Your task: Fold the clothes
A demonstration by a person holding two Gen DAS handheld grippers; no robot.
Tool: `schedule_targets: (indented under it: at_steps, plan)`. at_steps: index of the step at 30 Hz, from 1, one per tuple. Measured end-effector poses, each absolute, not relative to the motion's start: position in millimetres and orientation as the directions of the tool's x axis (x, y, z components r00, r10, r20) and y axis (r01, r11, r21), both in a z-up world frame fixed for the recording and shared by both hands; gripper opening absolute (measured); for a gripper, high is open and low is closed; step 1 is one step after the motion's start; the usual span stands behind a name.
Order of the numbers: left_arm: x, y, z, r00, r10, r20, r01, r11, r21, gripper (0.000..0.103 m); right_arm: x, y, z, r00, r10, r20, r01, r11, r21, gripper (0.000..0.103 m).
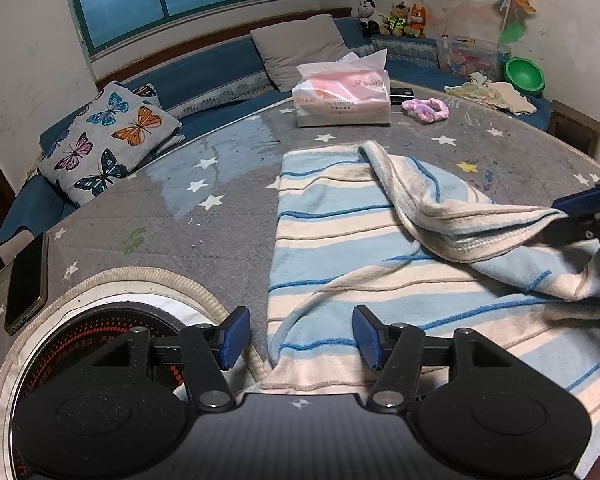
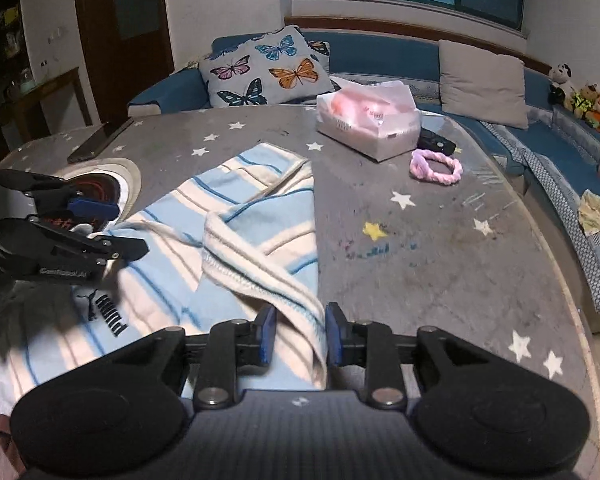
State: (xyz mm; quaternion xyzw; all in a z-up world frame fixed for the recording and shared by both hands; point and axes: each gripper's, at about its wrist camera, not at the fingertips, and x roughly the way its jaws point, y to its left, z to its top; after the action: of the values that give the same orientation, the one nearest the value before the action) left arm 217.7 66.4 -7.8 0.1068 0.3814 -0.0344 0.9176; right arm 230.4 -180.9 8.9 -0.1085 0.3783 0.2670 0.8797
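A light blue and cream striped garment (image 1: pixel 340 224) lies spread on the grey star-patterned table (image 1: pixel 228 160). My left gripper (image 1: pixel 300 334) is open, its jaws wide apart just above the garment's near left edge, holding nothing. My right gripper (image 2: pixel 298 334) is shut on a cream ribbed edge of the garment (image 2: pixel 260 276) and holds it lifted over the rest of the cloth. In the left wrist view the right gripper (image 1: pixel 580 208) shows at the right edge with the lifted fold (image 1: pixel 480 224) in it. In the right wrist view the left gripper (image 2: pixel 96 224) shows at the left, open.
A tissue pack (image 1: pixel 342 94), a pink scrunchie (image 1: pixel 426 106) and a small black device (image 1: pixel 402 94) lie at the table's far side. A phone (image 1: pixel 26 280) and a round induction hob (image 1: pixel 100 328) sit at the left. A blue sofa (image 1: pixel 220 68) with cushions curves behind.
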Motion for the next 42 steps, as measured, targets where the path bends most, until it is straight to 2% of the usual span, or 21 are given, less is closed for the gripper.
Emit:
schedule_targets:
  at_steps: [1,3,5,11,13,14,15,17,20,22,29,34,40,42]
  plan:
    - [218,67,-8,0.707,0.017,-0.707,0.144,0.975,0.168,0.062,231,-179,8,0.575,0.376,-0.727,-0.552,0.834,-0.006,0.015]
    - [218,68,-8,0.707,0.014,-0.707,0.144,0.976,0.163,0.063,231,-179,14,0.602,0.353,-0.716,-0.546,0.836,-0.047,0.004]
    - [217,69,-9,0.708,0.012,-0.706,0.145,0.976,0.162,0.063,230,-179,21,0.63,0.331,-0.703,-0.539,0.838,-0.088,0.004]
    - [217,70,-9,0.708,0.007,-0.706,0.146,0.977,0.157,0.063,246,-184,56,0.8,0.152,-0.581,-0.425,0.826,-0.369,0.004]
    - [218,70,-9,0.708,0.009,-0.706,0.144,0.977,0.157,0.064,257,-189,68,0.847,0.087,-0.525,-0.354,0.829,-0.434,0.006]
    - [218,70,-9,0.708,0.009,-0.706,0.143,0.977,0.156,0.065,266,-194,74,0.867,0.049,-0.496,-0.303,0.841,-0.448,0.012]
    - [218,70,-9,0.707,0.009,-0.707,0.142,0.978,0.154,0.065,271,-199,79,0.878,0.031,-0.478,-0.27,0.857,-0.44,0.025]
    - [218,70,-9,0.706,0.012,-0.708,0.14,0.978,0.156,0.066,280,-216,87,0.883,0.018,-0.468,-0.221,0.898,-0.382,0.031]
    - [221,71,-8,0.702,0.021,-0.712,0.134,0.978,0.16,0.066,278,-236,85,0.856,0.033,-0.516,-0.222,0.925,-0.31,0.032]
    - [225,73,-7,0.695,0.029,-0.718,0.124,0.979,0.16,0.066,274,-248,80,0.828,0.05,-0.558,-0.239,0.933,-0.27,0.036]
    - [247,71,-2,0.675,0.056,-0.736,0.114,0.977,0.178,0.066,247,-264,20,0.682,0.093,-0.725,-0.306,0.937,-0.167,0.039]
    - [274,70,1,0.68,0.079,-0.729,0.094,0.977,0.193,0.067,235,-274,-2,0.642,0.088,-0.761,-0.289,0.948,-0.134,0.039]
    - [319,72,3,0.677,0.134,-0.724,0.017,0.98,0.197,0.067,228,-282,-2,0.645,0.1,-0.757,-0.27,0.957,-0.104,0.044]
    - [332,71,2,0.681,0.143,-0.718,0.004,0.98,0.199,0.067,225,-285,-3,0.648,0.098,-0.755,-0.264,0.959,-0.101,0.05]
